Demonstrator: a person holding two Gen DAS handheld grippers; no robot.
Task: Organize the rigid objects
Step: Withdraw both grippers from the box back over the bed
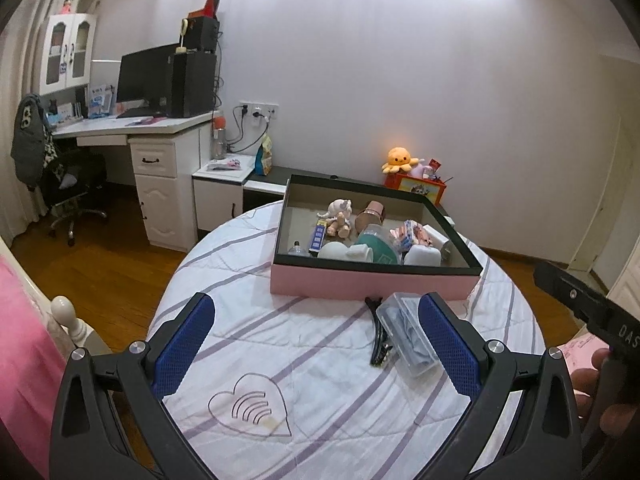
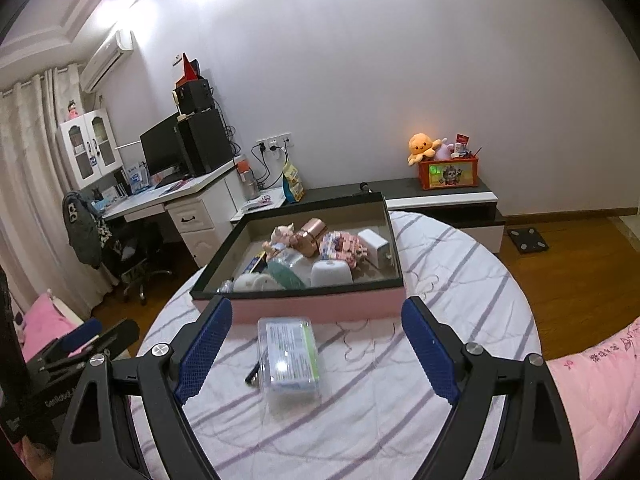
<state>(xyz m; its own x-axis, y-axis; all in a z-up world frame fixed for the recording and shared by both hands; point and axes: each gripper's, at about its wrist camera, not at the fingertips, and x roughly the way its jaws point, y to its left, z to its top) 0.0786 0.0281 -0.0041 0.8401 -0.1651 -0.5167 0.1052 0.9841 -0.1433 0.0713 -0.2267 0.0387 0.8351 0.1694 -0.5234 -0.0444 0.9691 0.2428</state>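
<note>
Striped bed cover (image 1: 320, 360) carries all items. Pink tray box (image 1: 372, 280) sits at its far edge, already stocked with figurines, cups and small cases. Clear plastic case (image 2: 290, 356) lies on the cover just in front of the box's near wall, touching a black hair clip (image 1: 378, 332). Right gripper (image 2: 316, 348) stands apart, straddling the case, not clamped. Left gripper (image 1: 316, 344) likewise apart, empty. Judged step: pickup of the case. Next move calls for lowering and squeezing its long sides.
</note>
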